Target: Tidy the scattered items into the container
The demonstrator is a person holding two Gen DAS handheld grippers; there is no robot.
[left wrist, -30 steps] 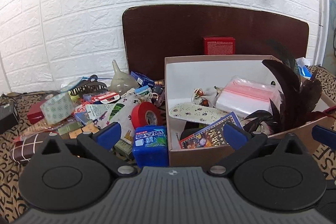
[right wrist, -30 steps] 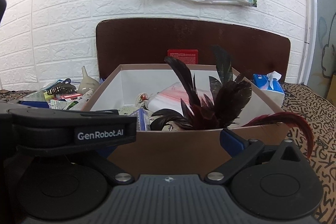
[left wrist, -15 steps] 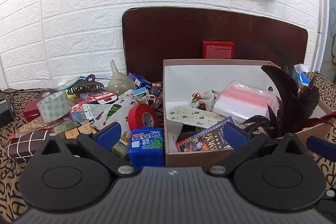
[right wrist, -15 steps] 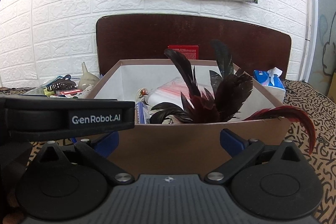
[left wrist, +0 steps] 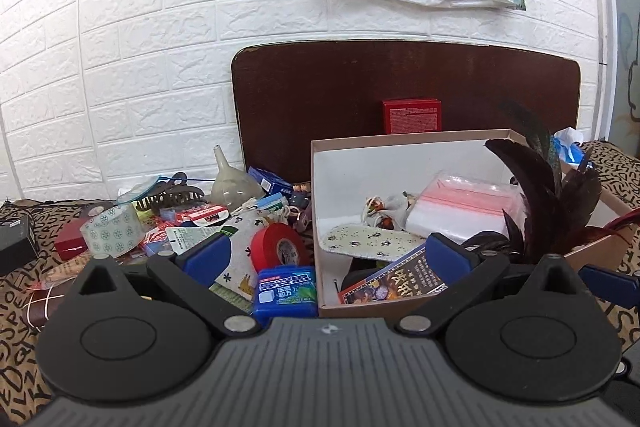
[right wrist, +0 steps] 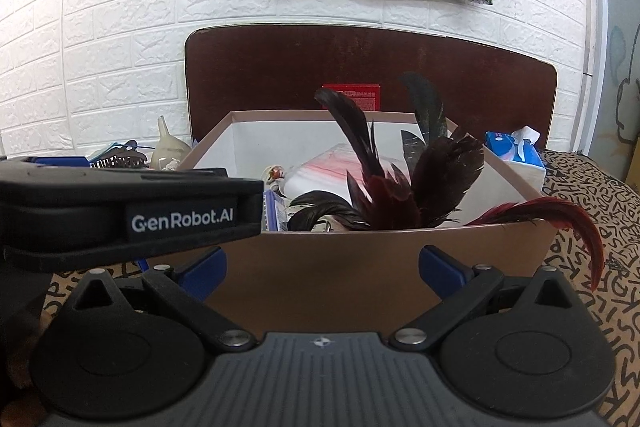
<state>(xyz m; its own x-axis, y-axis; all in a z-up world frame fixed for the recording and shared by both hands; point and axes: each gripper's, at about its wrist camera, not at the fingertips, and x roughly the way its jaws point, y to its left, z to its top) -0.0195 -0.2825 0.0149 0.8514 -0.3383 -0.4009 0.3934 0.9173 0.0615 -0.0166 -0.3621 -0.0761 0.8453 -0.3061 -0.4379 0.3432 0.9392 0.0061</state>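
Cardboard box (left wrist: pixel 400 143) holds feathers (right wrist: pixel 400 195); clutter lies left, tape (left wrist: pixel 280 247) nearest. Left gripper (left wrist: pixel 326 259) and right gripper (right wrist: pixel 322 267) gape empty. Reaching for the tape could nudge neighbouring clutter off.

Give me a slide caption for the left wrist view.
Open left gripper faces a half-filled cardboard box beside scattered clutter, red tape roll nearest.
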